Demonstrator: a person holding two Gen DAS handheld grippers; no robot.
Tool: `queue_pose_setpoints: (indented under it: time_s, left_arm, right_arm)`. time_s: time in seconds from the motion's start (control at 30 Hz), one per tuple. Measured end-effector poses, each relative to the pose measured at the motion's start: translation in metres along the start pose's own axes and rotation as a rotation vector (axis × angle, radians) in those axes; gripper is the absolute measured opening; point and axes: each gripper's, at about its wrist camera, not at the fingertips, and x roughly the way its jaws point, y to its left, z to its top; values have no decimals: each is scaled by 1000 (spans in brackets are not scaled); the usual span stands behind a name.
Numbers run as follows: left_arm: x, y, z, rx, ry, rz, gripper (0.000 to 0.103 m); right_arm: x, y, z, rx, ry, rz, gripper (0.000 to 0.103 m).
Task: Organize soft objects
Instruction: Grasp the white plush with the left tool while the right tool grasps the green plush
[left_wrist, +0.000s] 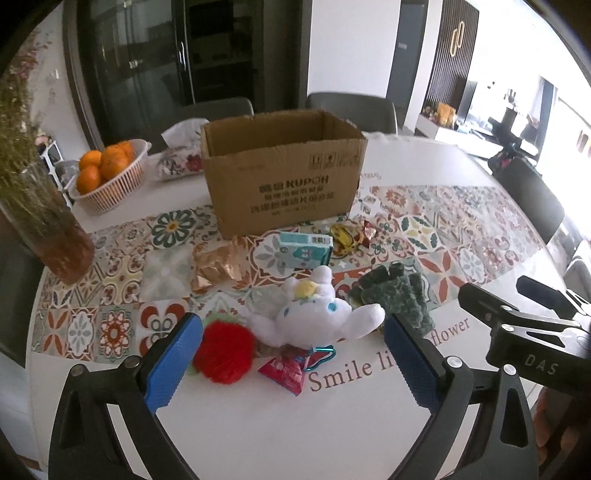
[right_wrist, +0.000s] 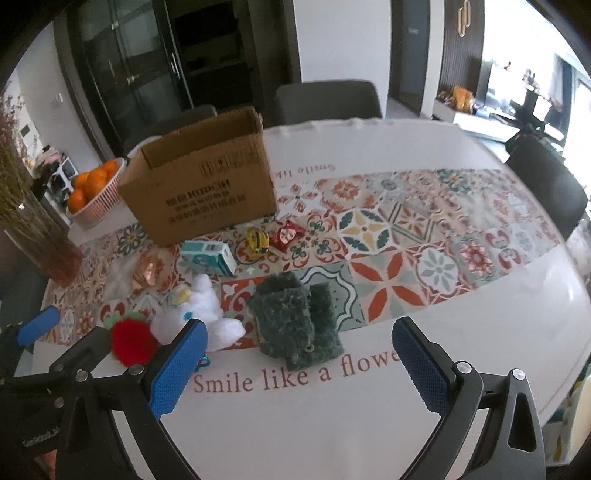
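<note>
While both tools are hovering low over the table, the left gripper (left_wrist: 293, 356) is standing with its blue fingers wide apart, framing the white plush toy (left_wrist: 317, 314) at lower centre of its view; the right gripper (right_wrist: 299, 365) is likewise spread and holding nothing, facing the dark green fuzzy gloves (right_wrist: 295, 321) at centre of its view. Risk noted: the red pompom (left_wrist: 223, 350) is lying just beside the plush, and a red snack packet (left_wrist: 284, 373) and a teal clip (left_wrist: 320, 357) are sitting just below it, so a closing grasp is likely catching a neighbour or dragging a non-soft item along. The gloves are overlapping and may separate on lifting. The cardboard box (left_wrist: 280, 184), upper centre, is standing open; its floor is hidden, so its contents cannot be confirmed. The pink basket (left_wrist: 114, 184), at left, is holding oranges (left_wrist: 105, 166).
</note>
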Motion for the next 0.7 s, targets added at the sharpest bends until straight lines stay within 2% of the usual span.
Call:
queue_pose_setpoints:
  time_s: [0.27, 0.7]
  left_arm:
    - [43, -12, 16, 27, 80, 13, 97]
    - [120, -20, 25, 32, 245, -2, 89]
  right_arm:
    - [53, -13, 12, -11, 113, 54, 102]
    - [137, -25, 11, -28, 305, 104, 97]
